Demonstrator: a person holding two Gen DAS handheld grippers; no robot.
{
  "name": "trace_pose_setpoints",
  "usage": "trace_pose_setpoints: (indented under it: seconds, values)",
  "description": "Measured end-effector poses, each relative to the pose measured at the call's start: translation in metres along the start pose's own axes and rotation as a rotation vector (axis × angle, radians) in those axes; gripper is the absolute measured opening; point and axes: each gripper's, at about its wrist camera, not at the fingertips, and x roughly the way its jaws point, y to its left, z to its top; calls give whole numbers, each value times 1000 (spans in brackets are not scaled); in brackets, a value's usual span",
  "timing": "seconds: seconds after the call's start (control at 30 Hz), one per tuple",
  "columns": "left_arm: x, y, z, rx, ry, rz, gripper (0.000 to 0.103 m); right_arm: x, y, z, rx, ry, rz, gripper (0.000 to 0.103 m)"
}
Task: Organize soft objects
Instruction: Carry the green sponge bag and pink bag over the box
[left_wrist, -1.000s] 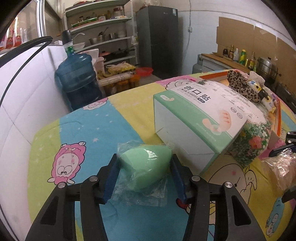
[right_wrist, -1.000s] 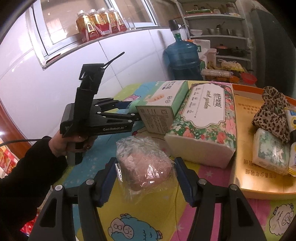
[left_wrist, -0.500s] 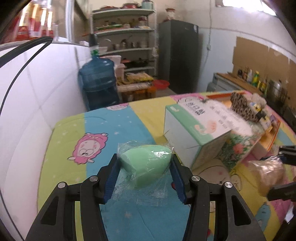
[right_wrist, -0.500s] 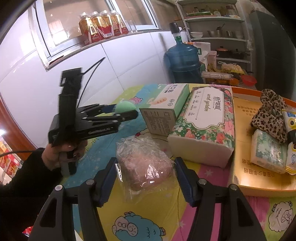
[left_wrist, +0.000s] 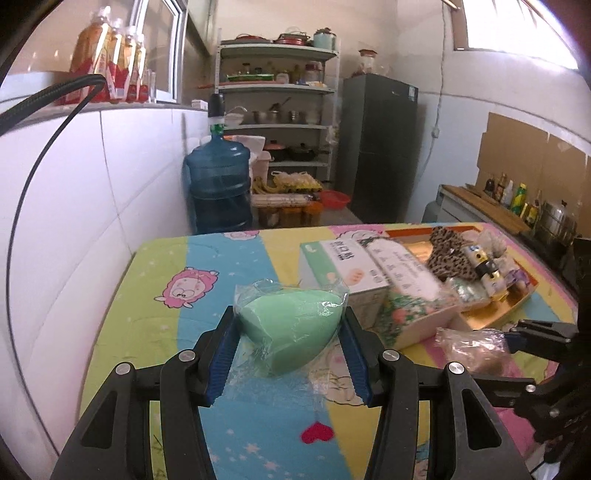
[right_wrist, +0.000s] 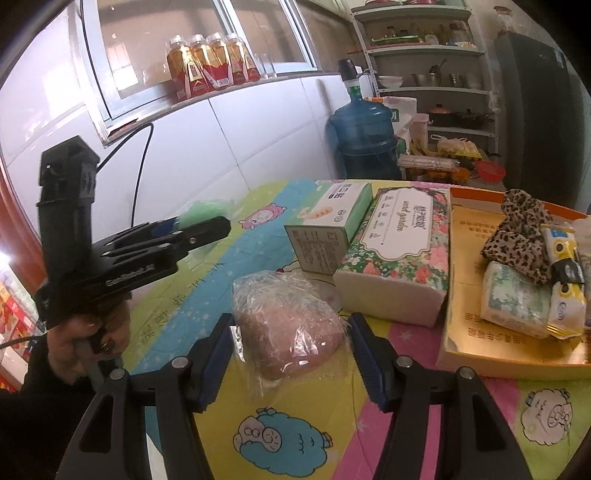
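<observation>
Left gripper (left_wrist: 290, 349): blue pads clamped on both sides of a green egg-shaped sponge (left_wrist: 290, 326) in clear wrap, carried clear of the cartoon-print tablecloth (left_wrist: 159, 325); the cloth's near-left expanse is bare up to the white tiled wall (left_wrist: 92, 206). Right gripper (right_wrist: 291, 354): pads closed against a pinkish sponge in crinkled plastic (right_wrist: 288, 328), held over the cloth's near edge; whether the bag's underside touches the cloth cannot be told. Ahead, a green-and-white box (right_wrist: 332, 221) touches a floral tissue pack (right_wrist: 399, 251), which sits against the orange tray (right_wrist: 458, 332); the tray's right rim is cut off by the frame. In the tray: a leopard-print fabric piece (right_wrist: 517, 229), a small wrapped tissue packet (right_wrist: 513, 299), and yellow packets (right_wrist: 565, 277) partly cropped. In the right wrist view a hand (right_wrist: 77, 332) grips the left tool's handle, the green sponge mostly hidden behind its fingers. Beyond the table's far edge: a blue water jug (left_wrist: 218, 184). The tray contents are blurred in the left wrist view.
</observation>
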Motion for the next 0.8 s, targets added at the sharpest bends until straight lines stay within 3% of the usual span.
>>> trace_pose_setpoints:
  seconds: [0.3,0.8]
  values:
    - [-20,-34,6,8,-23,-13,55,-28,-9,-3,13,-49,-27,62]
    - [-21,-92,15,24,-61,13,55,-69,-42,-11,63,-125,-59,62]
